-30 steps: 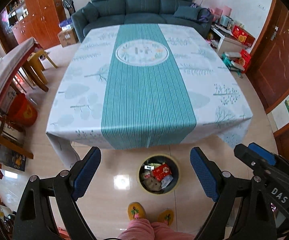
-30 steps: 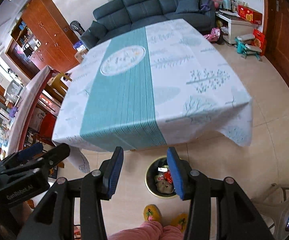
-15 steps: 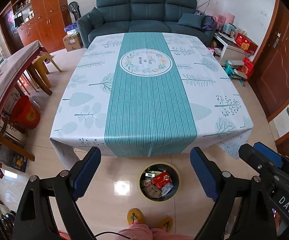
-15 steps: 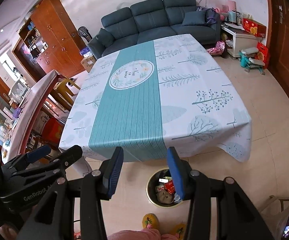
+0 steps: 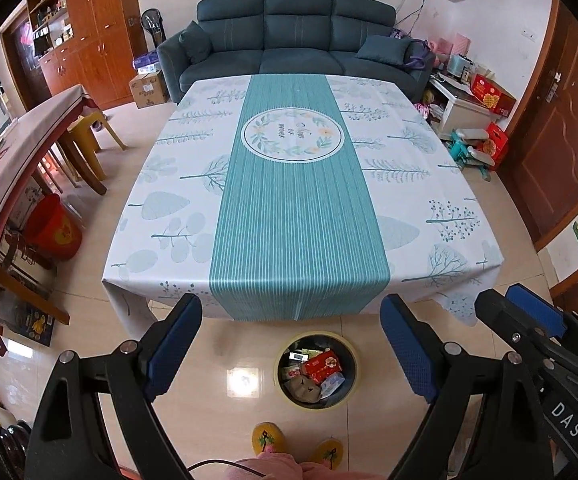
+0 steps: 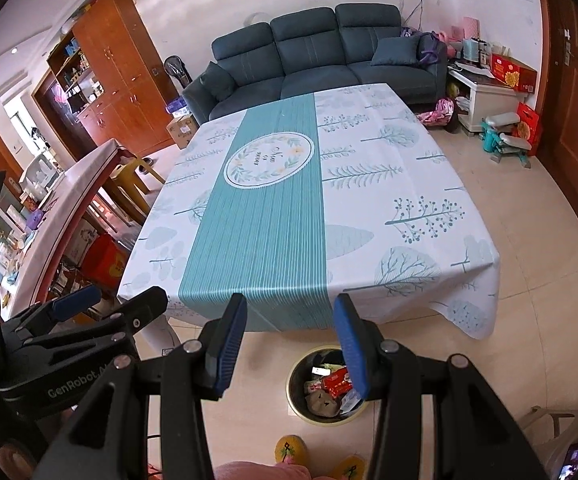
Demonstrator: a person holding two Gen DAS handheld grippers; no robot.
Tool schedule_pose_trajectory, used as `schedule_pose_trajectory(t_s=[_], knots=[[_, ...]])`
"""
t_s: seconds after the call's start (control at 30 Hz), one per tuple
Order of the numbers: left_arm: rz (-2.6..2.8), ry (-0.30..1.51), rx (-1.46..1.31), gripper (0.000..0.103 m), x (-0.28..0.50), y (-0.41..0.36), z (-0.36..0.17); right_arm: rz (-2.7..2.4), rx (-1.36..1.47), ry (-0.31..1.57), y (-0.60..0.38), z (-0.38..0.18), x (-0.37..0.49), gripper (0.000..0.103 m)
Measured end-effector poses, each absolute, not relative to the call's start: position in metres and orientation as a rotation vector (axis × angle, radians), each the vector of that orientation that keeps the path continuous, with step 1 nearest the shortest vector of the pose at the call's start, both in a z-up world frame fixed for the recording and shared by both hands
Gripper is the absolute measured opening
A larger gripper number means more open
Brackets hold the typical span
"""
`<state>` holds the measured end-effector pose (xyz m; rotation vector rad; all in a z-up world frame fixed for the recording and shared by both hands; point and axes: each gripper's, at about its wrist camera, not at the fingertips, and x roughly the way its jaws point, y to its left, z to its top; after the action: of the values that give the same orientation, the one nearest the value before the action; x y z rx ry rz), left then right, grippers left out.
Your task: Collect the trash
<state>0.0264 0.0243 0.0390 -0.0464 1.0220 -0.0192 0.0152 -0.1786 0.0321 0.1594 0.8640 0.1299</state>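
The trash [image 5: 316, 372] sits in a round bin [image 5: 354, 356] on the tiled floor [image 5: 101, 356], just off the near edge of the table [image 5: 301, 200] and directly in front of your feet. Inside the bin you can see a red printed packet [image 5: 323, 363], a crumpled brownish wrapper [image 5: 304, 387], a pale blue wrapper [image 5: 332, 383] and a small white piece near the far rim; the rest of the pile is too jumbled to tell apart. The bin has a dark inside and a yellowish rim.

Your left gripper [image 5: 291, 350] hangs above the floor with its blue pads [image 5: 173, 348] spread wide, nothing between them; from its camera the bin lies in the gap, nearer the right-hand pad. Your right gripper [image 6: 291, 344] is also parted, though more narrowly, and holds nothing. In its view the right pad [image 6: 351, 350] overlaps the bin's [image 6: 295, 376] upper right rim.

The two grippers are side by side, each showing at the edge of the other's view.

Your yellow slippers [image 5: 268, 442] stand on the tile just near the bin, with pink trouser legs [image 5: 273, 468] at the bottom edge.

The table's cloth has a teal striped band down the middle with a round floral emblem [image 5: 292, 136]. Beyond it stands a dark blue sofa [image 5: 295, 36].
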Motion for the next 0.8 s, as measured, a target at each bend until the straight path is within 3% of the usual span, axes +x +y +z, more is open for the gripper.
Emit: schedule_pose_trajectory(t_s=[0.8], knots=[[-0.006, 0.996, -0.018, 0.089, 0.010, 0.017, 0.045, 0.142, 0.151, 0.857, -0.178, 0.034, 0.012, 0.046]])
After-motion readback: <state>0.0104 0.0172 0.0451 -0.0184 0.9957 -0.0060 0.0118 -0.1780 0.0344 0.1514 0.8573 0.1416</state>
